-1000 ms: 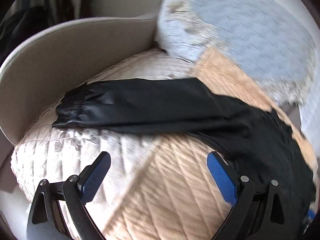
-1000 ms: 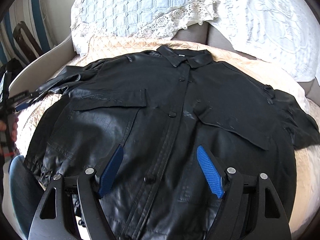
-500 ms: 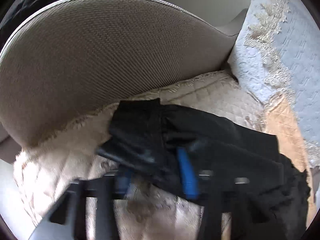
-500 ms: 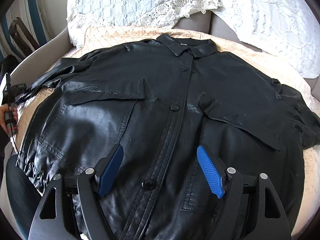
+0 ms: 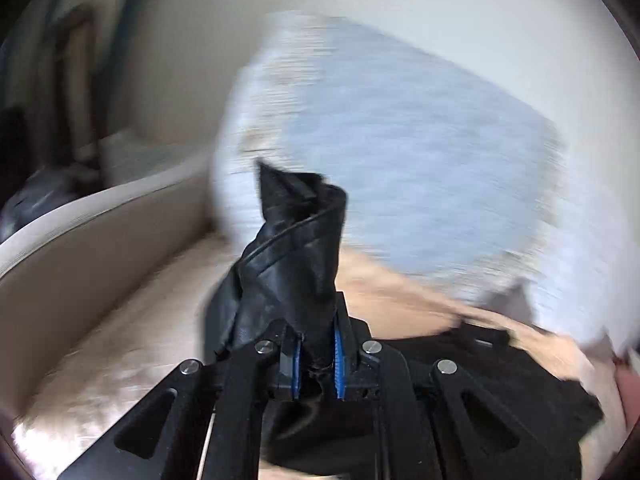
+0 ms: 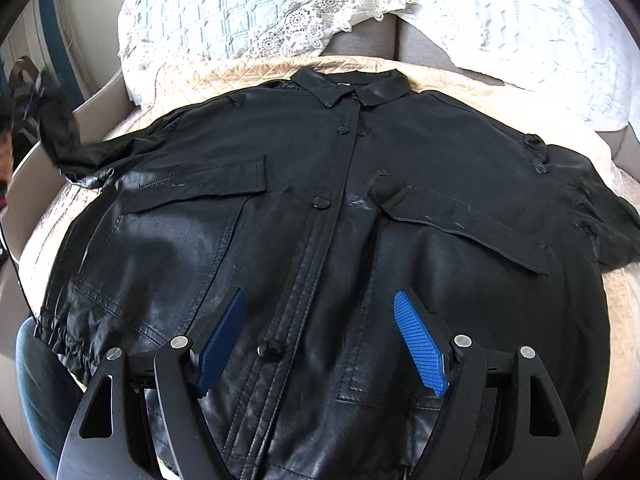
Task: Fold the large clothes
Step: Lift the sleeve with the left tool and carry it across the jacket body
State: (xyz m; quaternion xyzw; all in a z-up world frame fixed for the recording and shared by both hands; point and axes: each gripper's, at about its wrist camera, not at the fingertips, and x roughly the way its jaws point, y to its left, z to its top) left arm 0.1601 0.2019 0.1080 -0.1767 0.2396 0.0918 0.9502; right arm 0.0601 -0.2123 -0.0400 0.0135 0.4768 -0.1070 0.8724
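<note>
My right gripper (image 6: 320,340): jaws wide, hovering over the hem. Black jacket (image 6: 320,220): front up, spread on the quilted sofa cover (image 6: 224,76). My left gripper (image 5: 316,360): clamped on the sleeve cuff (image 5: 292,248), lifted. Blue pillow (image 6: 224,4): behind.

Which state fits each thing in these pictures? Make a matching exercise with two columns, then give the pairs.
Things:
1. left tool
2. right tool
3. jacket sleeve
4. jacket collar

States:
A. open above the jacket front
B. lying flat near the cushions
C. shut on black fabric
D. lifted off the sofa cover

Pairs: 1-C, 2-A, 3-D, 4-B
</note>
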